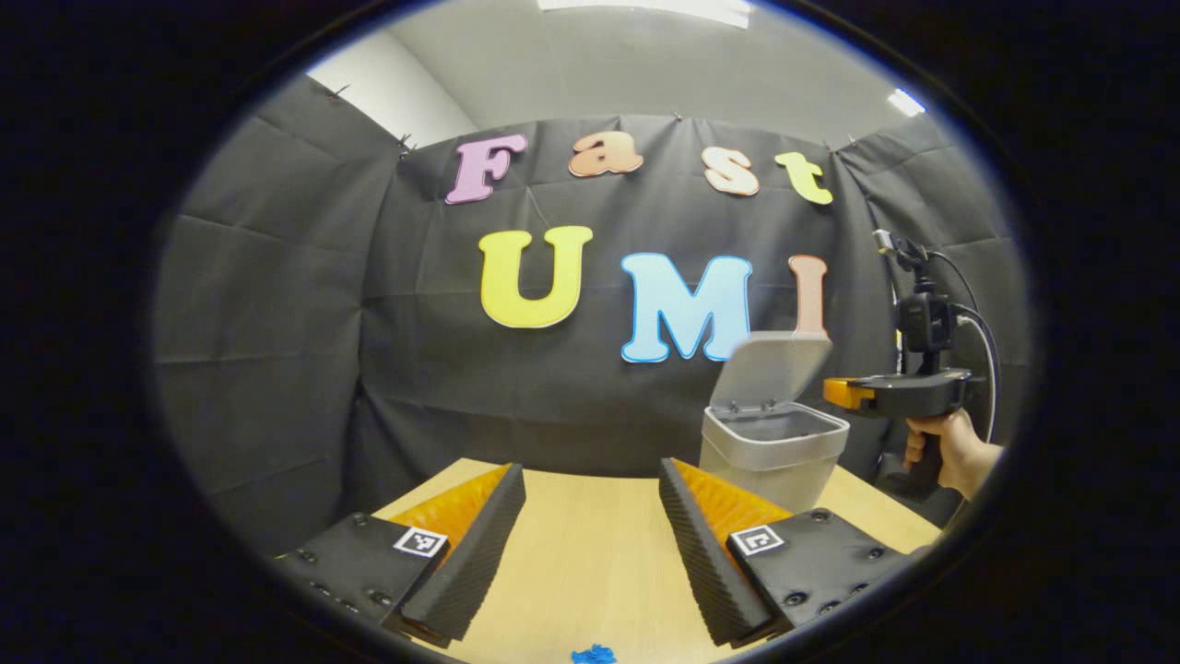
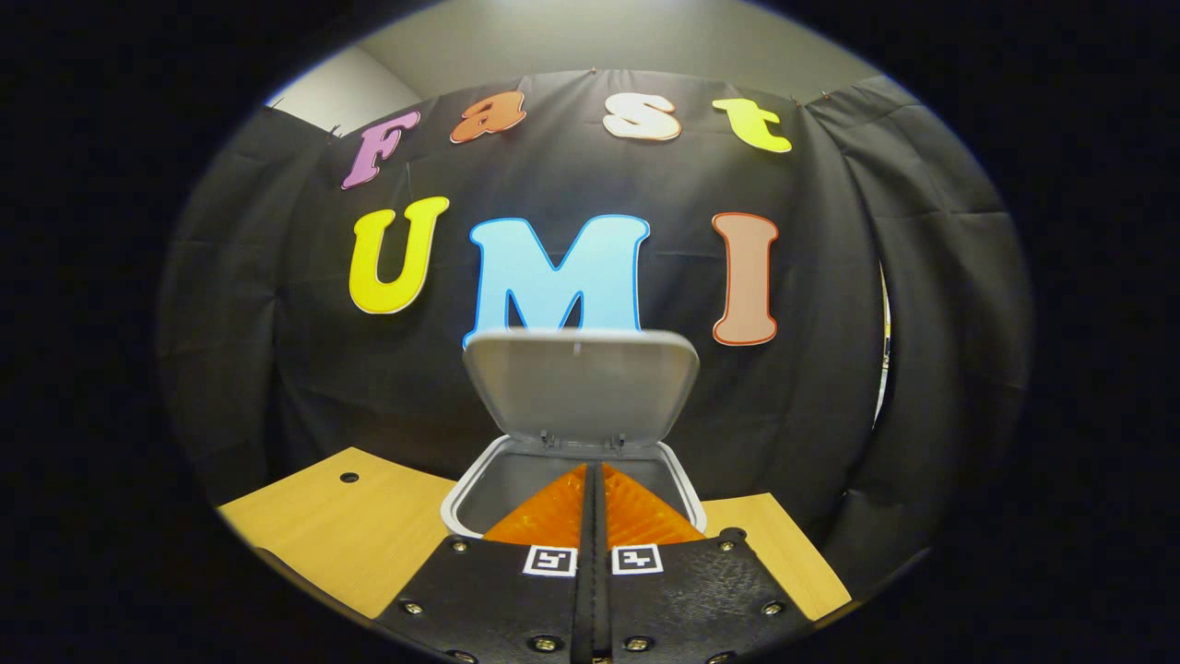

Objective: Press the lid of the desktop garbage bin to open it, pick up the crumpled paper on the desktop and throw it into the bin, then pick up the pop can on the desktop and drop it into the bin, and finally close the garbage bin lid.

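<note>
While the garbage bin (image 1: 772,454) stands upright on the wooden table (image 1: 590,563) with its long axis vertical, its lid (image 1: 779,369) is swung up on hinges at the back edge, so the mouth faces straight up and the lid's underside looks toward the front of the table. In the left gripper view the bin sits at the far right part of the table, close to the black cloth wall (image 1: 277,350), and its rim and hollow inside are plain to see; what lies at the bottom of it cannot be told. The left gripper (image 1: 590,544) hangs low over the bare tabletop with its fingers set wide apart and nothing between them. A small blue thing (image 1: 593,655) lies on the table at the very bottom edge of that view, too cut off to name. To the right of the bin, the right gripper (image 1: 843,392) is held level by a hand (image 1: 949,447), its tip just beside the raised lid and above the bin's rim. In the right gripper view that gripper's fingers (image 2: 636,512) are pressed flat together with nothing caught between them, pointing straight at the open mouth of the bin, with the lid standing upright behind it.
</note>
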`<action>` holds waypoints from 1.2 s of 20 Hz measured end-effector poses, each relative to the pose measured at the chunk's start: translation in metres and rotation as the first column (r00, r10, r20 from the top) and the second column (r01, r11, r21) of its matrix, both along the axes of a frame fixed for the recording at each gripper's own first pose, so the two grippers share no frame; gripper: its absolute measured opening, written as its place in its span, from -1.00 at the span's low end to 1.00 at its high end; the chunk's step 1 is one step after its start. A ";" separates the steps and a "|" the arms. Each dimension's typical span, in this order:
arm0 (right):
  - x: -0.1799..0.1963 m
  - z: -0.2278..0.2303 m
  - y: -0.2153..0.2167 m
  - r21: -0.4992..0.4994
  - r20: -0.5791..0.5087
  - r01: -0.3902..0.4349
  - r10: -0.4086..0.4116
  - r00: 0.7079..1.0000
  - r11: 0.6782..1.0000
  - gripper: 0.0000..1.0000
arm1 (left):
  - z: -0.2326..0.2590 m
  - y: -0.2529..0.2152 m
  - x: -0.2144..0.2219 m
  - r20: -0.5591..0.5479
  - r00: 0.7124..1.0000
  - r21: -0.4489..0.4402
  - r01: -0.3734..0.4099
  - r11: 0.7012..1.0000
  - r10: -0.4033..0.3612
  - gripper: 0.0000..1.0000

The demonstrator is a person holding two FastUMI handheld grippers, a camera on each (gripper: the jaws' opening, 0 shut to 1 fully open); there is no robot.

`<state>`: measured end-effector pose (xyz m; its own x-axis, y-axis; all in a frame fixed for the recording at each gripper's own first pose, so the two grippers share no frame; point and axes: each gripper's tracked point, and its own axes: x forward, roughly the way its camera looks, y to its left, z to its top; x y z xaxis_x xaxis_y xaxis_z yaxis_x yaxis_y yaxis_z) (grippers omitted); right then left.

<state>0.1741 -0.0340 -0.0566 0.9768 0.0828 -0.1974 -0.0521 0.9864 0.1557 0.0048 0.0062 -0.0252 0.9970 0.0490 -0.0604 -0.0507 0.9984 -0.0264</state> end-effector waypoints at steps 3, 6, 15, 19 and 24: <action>-0.009 0.010 -0.002 -0.002 0.023 0.002 -0.002 1.000 1.000 -1.00 | -0.002 -0.004 -0.003 -0.003 1.000 0.002 0.003 1.000 -0.003 0.90; -0.018 0.016 -0.003 -0.003 0.038 0.000 0.000 0.999 1.000 -1.00 | -0.004 -0.008 -0.006 -0.005 1.000 0.003 0.008 1.000 -0.008 0.90; -0.057 0.026 -0.001 0.024 0.062 0.006 -0.008 0.998 1.000 -1.00 | -0.048 -0.009 -0.009 -0.070 0.997 0.006 0.028 1.000 -0.027 0.90; -0.085 0.026 0.006 0.024 0.077 0.006 -0.008 0.997 1.000 -0.94 | -0.076 -0.009 -0.011 -0.110 0.993 -0.006 0.046 0.999 -0.047 0.90; -0.113 0.016 0.015 -0.001 0.058 0.011 -0.011 0.998 1.000 -0.58 | -0.120 -0.012 -0.018 -0.184 0.979 -0.008 0.085 0.996 -0.085 0.90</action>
